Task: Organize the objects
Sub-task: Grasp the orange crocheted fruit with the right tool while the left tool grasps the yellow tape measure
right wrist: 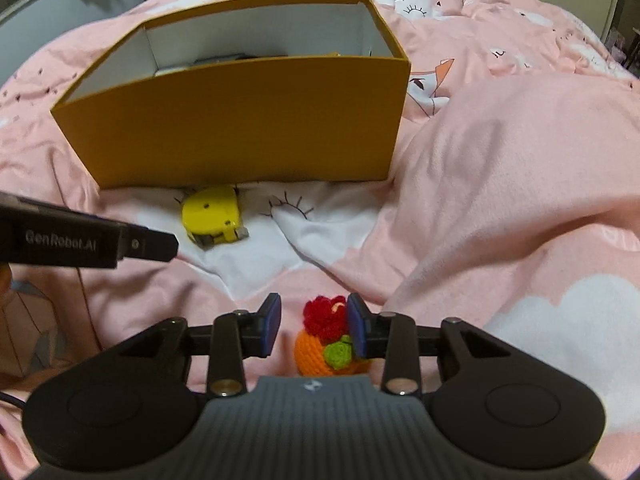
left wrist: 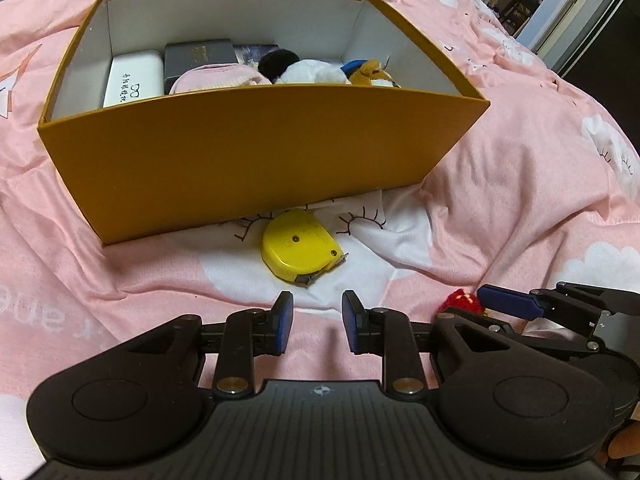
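The right gripper stands apart around a crocheted toy on the pink quilt: orange, red-topped, probably soft and light, best pinched mid-body. The left gripper gapes empty before the hard yellow tape measure, which lies against the box.

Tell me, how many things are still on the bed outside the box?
2: a yellow tape measure lying just before the orange box, and a crochet toy between the right gripper fingers. Quilt folds may hide more.
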The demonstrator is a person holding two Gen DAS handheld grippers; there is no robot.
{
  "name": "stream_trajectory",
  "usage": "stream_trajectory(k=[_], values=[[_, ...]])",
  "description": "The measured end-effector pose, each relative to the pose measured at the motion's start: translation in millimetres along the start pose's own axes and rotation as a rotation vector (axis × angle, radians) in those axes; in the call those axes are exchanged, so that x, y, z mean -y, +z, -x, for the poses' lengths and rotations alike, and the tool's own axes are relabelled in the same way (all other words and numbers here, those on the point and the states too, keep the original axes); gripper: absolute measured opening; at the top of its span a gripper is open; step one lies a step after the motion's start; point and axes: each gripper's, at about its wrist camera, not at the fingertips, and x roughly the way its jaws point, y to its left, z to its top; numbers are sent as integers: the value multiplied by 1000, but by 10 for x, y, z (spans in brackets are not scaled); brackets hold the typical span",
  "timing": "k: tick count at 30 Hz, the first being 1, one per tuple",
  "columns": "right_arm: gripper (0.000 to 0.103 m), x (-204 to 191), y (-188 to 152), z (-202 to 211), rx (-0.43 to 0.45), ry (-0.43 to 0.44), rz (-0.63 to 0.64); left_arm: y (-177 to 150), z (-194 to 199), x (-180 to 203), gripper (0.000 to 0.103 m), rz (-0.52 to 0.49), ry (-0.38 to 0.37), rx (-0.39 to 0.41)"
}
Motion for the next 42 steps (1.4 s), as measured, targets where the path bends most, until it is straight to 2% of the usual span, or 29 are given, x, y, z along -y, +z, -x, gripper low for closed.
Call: stream_trajectory(k=[3, 8, 11, 13, 16, 19, 22, 27, 31, 36, 42], values=[[49, 10, -22, -46, -32, -48, -15, -4, 17, -1, 30, 1, 1, 7], [55, 58, -52, -141, -90, -80, -25, 3, 18, -2, 34, 3, -5, 8], [55, 70, -70, -206, -123, -98, -31, 3, 12, -10, 36, 13, -11, 6], [52, 92, -81, -236, -138, -98, -37, 6, 13, -26, 37, 26, -13, 8], [51, 107, -75, -177, -108, -72, -47, 20, 14, -40, 41, 49, -22, 18], [51, 77, 0, -40, -30, -26, -35, 63, -6, -56, 54, 69, -46, 41], [51, 17, 138, 35, 50, -10, 17, 135, -85, -97, 57, 137, -25, 43], [51, 21, 313, -108, 100, -2, 30, 206, -237, -175, 59, 273, 11, 52], [51, 72, 333, -321, 81, -1, 11, 249, -392, -158, 60, 311, 69, 42], [51, 156, 281, -485, 27, 25, -27, 275, -567, -105, 60, 307, 126, 19], [52, 139, 273, -557, 17, 14, -28, 288, -670, -109, 67, 299, 141, 11]])
